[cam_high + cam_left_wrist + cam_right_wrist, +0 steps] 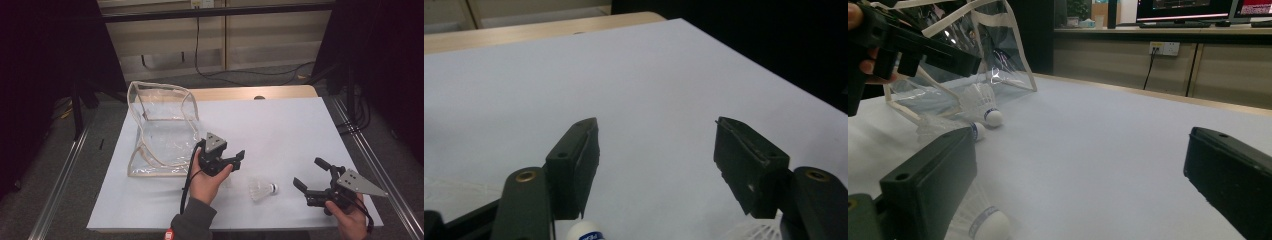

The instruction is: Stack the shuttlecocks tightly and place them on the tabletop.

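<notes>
The white table [280, 125] carries everything, and its smooth top is the first hazard: a light thing nudged on it will skate off toward the near edge. At the far left stands the clear bag [160, 130], soft-walled and sagging, its mouth facing up; if a jaw presses its rim, I judge the wall may fold over and close the opening. The left gripper [235, 161] hangs just right of the bag, jaws apart with nothing between them, and in its own view a shuttlecock's cork [585, 232] sits just below the jaws, so a careless close could clip feathers or flick it away. The right gripper [310, 175] rests near the front right corner, released and wide, holding nothing. Between the two lies a shuttlecock [262, 189], on its side near the front edge, cork pointing right; a grab on the skirt rather than the cork would likely crush it or let it roll away
</notes>
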{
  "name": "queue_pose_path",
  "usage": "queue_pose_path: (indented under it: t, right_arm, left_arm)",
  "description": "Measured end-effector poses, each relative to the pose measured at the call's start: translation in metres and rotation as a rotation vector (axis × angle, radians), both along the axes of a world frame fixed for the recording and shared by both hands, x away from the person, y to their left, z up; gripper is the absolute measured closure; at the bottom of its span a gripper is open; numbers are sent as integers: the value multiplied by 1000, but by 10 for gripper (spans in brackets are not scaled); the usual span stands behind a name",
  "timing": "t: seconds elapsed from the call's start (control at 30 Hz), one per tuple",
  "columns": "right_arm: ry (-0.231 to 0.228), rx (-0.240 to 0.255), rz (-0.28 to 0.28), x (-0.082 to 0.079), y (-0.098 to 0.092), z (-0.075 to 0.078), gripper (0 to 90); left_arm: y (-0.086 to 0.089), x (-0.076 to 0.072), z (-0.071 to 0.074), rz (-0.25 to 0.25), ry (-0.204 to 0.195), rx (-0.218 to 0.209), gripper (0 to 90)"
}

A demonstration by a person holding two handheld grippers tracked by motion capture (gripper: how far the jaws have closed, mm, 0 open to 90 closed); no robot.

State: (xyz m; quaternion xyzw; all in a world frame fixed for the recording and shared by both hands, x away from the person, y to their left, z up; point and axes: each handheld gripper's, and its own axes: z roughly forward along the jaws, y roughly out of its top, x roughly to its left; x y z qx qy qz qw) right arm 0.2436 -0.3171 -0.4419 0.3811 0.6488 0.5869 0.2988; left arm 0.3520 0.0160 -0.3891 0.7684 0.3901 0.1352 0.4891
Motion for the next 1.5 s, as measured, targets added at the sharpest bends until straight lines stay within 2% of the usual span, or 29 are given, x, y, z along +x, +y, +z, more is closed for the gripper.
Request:
queue_pose_path:
  t: [0.17,0.2,0.27,0.5,0.53,0.7,0.77,0.93,1.0,1.03,1.1,1.13,1.17,1.2,1.3,1.43,1.5]
  right_arm:
    - [-7,0,0,0,0,1,0]
    - [-6,1,1,0,0,1,0]
    - [-5,1,2,0,0,1,0]
    - [-8,-2,10,1,2,1,1]
    - [-6,-1,10,1,2,1,1]
    - [-8,3,7,0,2,2,1]
    - [-10,1,11,0,2,2,1]
    - [-6,-5,14,-1,3,1,2]
    - [-8,-5,13,-1,3,1,2]
    - [-8,-5,13,0,3,1,2]
    - [-8,-2,12,-1,2,2,2]
    - [-9,-1,12,-1,2,2,2]
    - [-9,1,12,-1,2,2,2]
    - [-7,0,11,-1,2,2,2]
    - [-8,1,12,-1,2,2,2]
    - [-9,3,12,0,2,2,2]
    - [-8,5,15,0,3,2,2]
  left_arm:
    - [-3,7,2,61,15,36,508]
    - [-4,8,3,77,10,54,541]
    - [-6,9,4,89,11,58,590]
    - [-8,17,1,101,34,90,744]
    - [-9,18,0,105,48,104,765]
    - [-14,24,-2,108,50,171,849]
    - [-15,26,-2,105,65,179,871]
    - [-22,30,-8,111,73,222,896]
    - [-24,33,-11,96,82,209,896]
    - [-26,34,-12,96,74,208,896]
    - [-27,36,-14,81,84,182,895]
    - [-27,38,-16,79,85,190,893]
    - [-27,40,-18,83,97,175,891]
    - [-26,41,-19,82,99,177,885]
    - [-27,43,-19,85,85,190,877]
    - [-26,45,-20,111,64,245,873]
    - [-26,45,-19,124,70,251,885]
